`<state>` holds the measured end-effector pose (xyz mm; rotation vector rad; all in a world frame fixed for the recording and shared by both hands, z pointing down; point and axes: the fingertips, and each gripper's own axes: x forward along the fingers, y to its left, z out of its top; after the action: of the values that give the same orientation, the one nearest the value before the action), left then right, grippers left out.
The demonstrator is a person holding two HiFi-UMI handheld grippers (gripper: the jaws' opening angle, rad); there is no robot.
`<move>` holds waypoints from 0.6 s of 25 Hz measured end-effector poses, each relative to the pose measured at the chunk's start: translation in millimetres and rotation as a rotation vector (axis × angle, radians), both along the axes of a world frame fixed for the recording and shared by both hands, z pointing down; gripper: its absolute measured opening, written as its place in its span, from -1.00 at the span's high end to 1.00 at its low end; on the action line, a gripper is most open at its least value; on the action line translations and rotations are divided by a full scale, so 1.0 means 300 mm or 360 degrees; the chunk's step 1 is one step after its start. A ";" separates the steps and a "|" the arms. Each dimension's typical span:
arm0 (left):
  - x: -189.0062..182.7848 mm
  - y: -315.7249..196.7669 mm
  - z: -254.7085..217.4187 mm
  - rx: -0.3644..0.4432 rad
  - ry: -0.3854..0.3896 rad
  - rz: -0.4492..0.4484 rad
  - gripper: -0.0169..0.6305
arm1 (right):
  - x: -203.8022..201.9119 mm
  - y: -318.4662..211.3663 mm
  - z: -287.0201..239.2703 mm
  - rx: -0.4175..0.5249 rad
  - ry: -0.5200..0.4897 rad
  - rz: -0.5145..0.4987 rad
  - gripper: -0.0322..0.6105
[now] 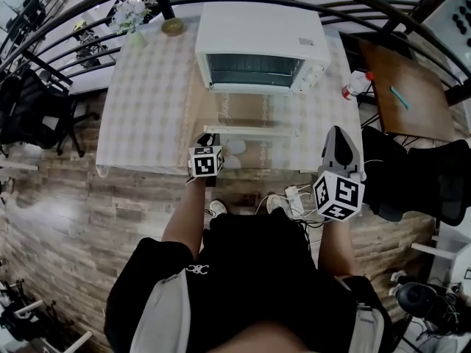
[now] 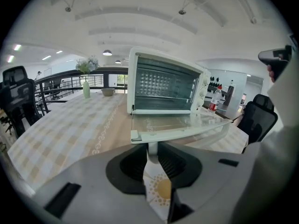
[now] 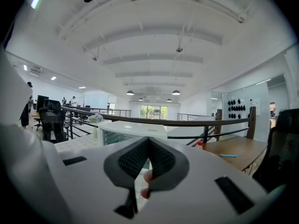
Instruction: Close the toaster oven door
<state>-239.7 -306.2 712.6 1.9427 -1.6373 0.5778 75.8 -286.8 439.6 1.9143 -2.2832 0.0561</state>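
Toaster oven door (image 2: pixel 180 125) lies open flat toward the near edge of the table (image 1: pixel 147 87); left tool (image 2: pixel 152 149) pinches the left end of its handle (image 1: pixel 250 131), right tool (image 3: pixel 148 146) closed empty, farther off

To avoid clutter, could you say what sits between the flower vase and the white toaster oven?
A small round brownish bowl, clearest in the head view.

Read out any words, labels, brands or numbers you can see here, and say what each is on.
No legible words or numbers anywhere.
Toaster oven dials: markings too small to read.
Bottle label: too blurred.
Left cube and right cube: black-and-white square markers, no letters.
Shorts: small white emblem, not readable.
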 end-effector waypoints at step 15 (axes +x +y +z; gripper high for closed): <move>-0.009 -0.133 -0.272 0.0248 0.0093 0.0016 0.66 | -0.003 -0.055 -0.022 0.0050 -0.0104 -0.0008 0.93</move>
<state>-242.5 -345.9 631.1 2.0592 -1.6805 0.4038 74.9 -303.3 433.0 1.9495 -2.3440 0.0840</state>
